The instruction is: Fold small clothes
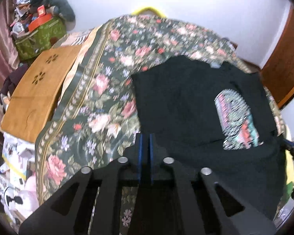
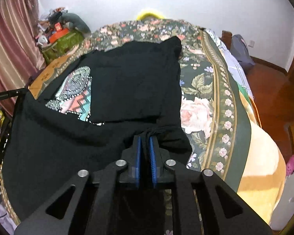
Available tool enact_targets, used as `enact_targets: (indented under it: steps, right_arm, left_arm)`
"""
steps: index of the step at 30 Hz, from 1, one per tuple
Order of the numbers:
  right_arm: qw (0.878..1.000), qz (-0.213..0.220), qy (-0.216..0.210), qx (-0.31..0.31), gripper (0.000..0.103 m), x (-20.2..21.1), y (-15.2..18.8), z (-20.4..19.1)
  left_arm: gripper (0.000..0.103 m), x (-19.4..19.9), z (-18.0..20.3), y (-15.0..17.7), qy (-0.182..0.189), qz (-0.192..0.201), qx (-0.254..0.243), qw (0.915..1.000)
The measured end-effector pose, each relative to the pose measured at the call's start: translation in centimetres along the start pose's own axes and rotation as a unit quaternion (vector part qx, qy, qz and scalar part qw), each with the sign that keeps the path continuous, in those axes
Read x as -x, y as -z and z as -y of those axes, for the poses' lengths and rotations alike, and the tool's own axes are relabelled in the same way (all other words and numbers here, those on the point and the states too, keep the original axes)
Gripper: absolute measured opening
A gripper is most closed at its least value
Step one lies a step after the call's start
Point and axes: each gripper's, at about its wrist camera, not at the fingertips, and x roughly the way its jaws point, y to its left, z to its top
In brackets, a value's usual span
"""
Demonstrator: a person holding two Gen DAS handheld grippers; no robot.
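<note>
A black T-shirt [image 1: 186,101] with a multicoloured print [image 1: 237,117] lies partly folded on a floral bedspread [image 1: 100,90]. My left gripper [image 1: 146,137] is shut on the shirt's near hem at its left corner. In the right wrist view the same shirt [image 2: 131,82] shows its print [image 2: 76,96] at the left. My right gripper [image 2: 146,137] is shut on a bunched bit of the near hem at the shirt's right corner. Both hems are lifted a little off the bed.
A wooden board [image 1: 37,90] and a green bag piled with clutter [image 1: 41,33] stand left of the bed. A yellow blanket [image 2: 260,156] hangs off the right side. A wooden door [image 1: 284,62] and floor [image 2: 268,90] lie to the right.
</note>
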Motion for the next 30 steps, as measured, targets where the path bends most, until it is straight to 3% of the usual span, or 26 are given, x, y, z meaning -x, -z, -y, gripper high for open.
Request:
enact_targets:
  steps: [1,2,3,5,9,19,26,30]
  right_arm:
    - [1.0,-0.005,-0.001,0.0,0.023,0.2,0.2,0.1]
    - [1.0,-0.01,-0.001,-0.001,0.036,0.5,0.6,0.3]
    - [1.0,-0.012,-0.001,-0.003,0.043,0.9,1.1,0.4]
    - [1.0,-0.014,-0.003,-0.003,0.053,1.5,1.5,0.6]
    - [0.999,-0.032,-0.007,-0.006,0.057,3.0,3.6,1.0]
    - [0.997,-0.068,0.0,-0.04,0.057,5.0,9.5,2.5]
    - [0.993,-0.086,-0.024,-0.08,0.057,4.7,12.0,3.0]
    - [0.994,-0.091,-0.02,-0.064,0.056,4.4,12.5,2.4]
  left_arm:
    - [0.023,-0.2,-0.1,0.4,0.002,-0.013,0.0,0.9999]
    - [0.038,-0.3,-0.2,1.0,0.008,-0.023,-0.001,0.9997]
    - [0.049,-0.1,-0.4,1.6,0.012,-0.026,-0.003,0.9996]
    - [0.055,0.8,-0.8,3.2,0.009,-0.025,-0.013,0.9996]
    - [0.06,2.8,-1.8,5.9,0.015,-0.038,-0.015,0.999]
    - [0.06,5.3,-4.8,14.4,0.03,-0.091,0.02,0.9952]
    - [0.063,6.1,-5.8,16.6,0.062,-0.091,0.046,0.9928]
    - [0.063,6.3,-6.0,17.3,0.086,-0.096,0.056,0.9901]
